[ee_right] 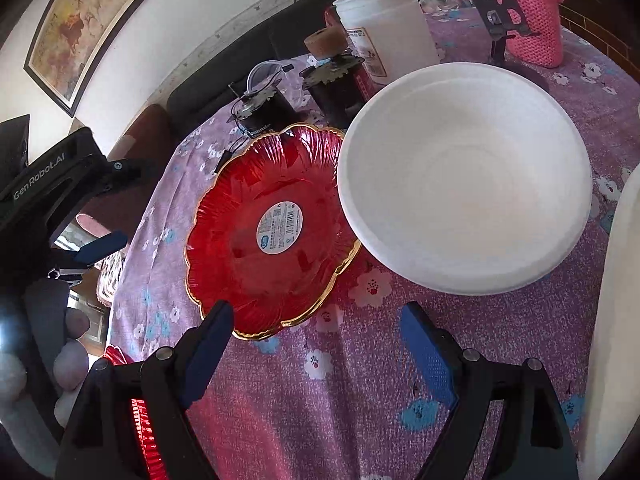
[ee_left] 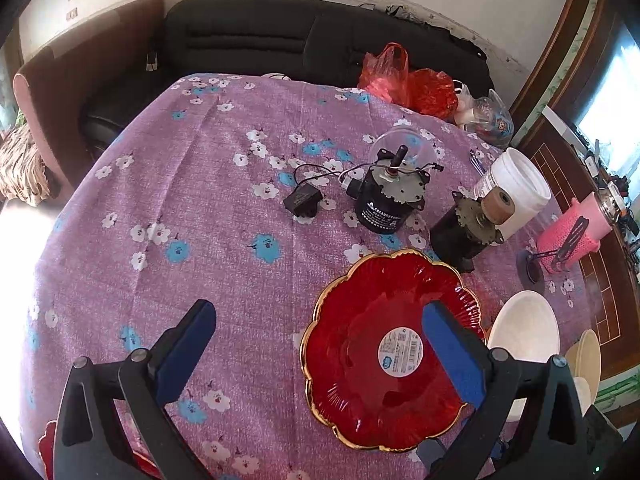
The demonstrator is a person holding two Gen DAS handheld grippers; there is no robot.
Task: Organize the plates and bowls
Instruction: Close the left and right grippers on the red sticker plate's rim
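A red glass plate (ee_left: 360,344) with a gold scalloped rim and a round white sticker lies on the purple floral tablecloth; it also shows in the right wrist view (ee_right: 248,248). A white bowl (ee_left: 524,328) sits just right of it, its rim overlapping the plate's edge in the right wrist view (ee_right: 464,176). My left gripper (ee_left: 320,344) is open above the cloth, its right finger over the plate. My right gripper (ee_right: 316,340) is open and empty, just short of the plate's near rim. A second red plate (ee_right: 140,432) peeks out under my right gripper. A cream dish (ee_left: 588,360) stands at the far right.
Two black motors (ee_left: 384,200) (ee_left: 464,232) with a wired capacitor (ee_left: 302,200) sit behind the plate. A white plastic tub (ee_left: 516,192), a pink knitted holder (ee_left: 572,232), a black stand (ee_right: 500,8) and a red plastic bag (ee_left: 408,80) line the back. A dark sofa (ee_left: 248,44) lies beyond.
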